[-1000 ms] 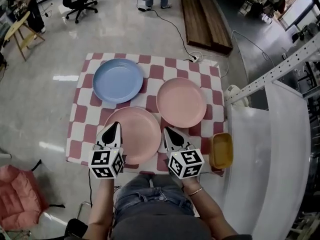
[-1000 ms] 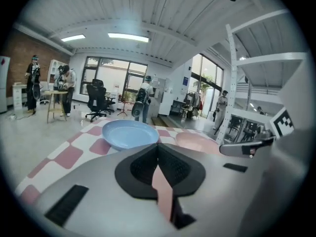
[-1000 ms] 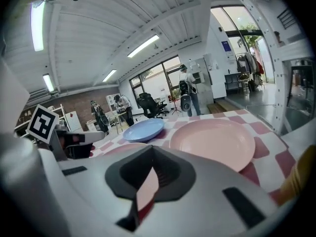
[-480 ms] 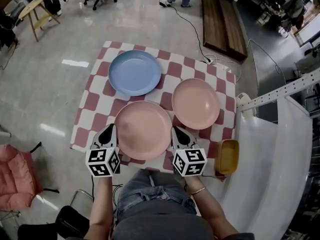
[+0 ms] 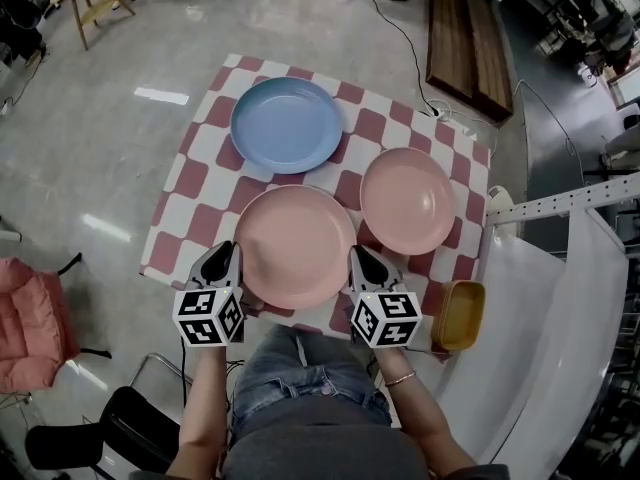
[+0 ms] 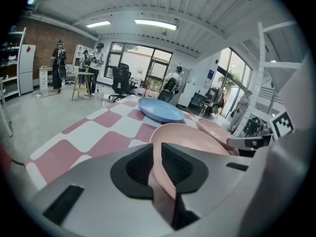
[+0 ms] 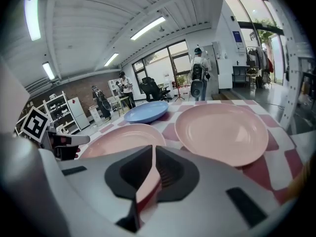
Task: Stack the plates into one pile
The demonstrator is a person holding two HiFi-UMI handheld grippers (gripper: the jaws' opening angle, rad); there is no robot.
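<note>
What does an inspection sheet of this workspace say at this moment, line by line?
Surface: checked cloth, lying flat.
Job's things: large pink plate, small pink plate and blue plate, side by side, not yet stacked.
Clutter: yellow tray at the cloth's right corner.
Grippers: left gripper has just been opening, with the large pink plate's rim between its jaws; right gripper shut on the opposite rim.
Cables: cable on the floor beyond the cloth.
Surroundings: wooden planks, red chair.

Bright, even indoor light from ceiling strip lamps (image 6: 153, 22) and tall windows (image 7: 160, 58). White glare patches on the polished floor (image 5: 110, 168). Only a thin, soft shadow round the near pink plate (image 5: 295, 246). Heavy fisheye bending and dark corners in both gripper views; closest foreground blurred.
</note>
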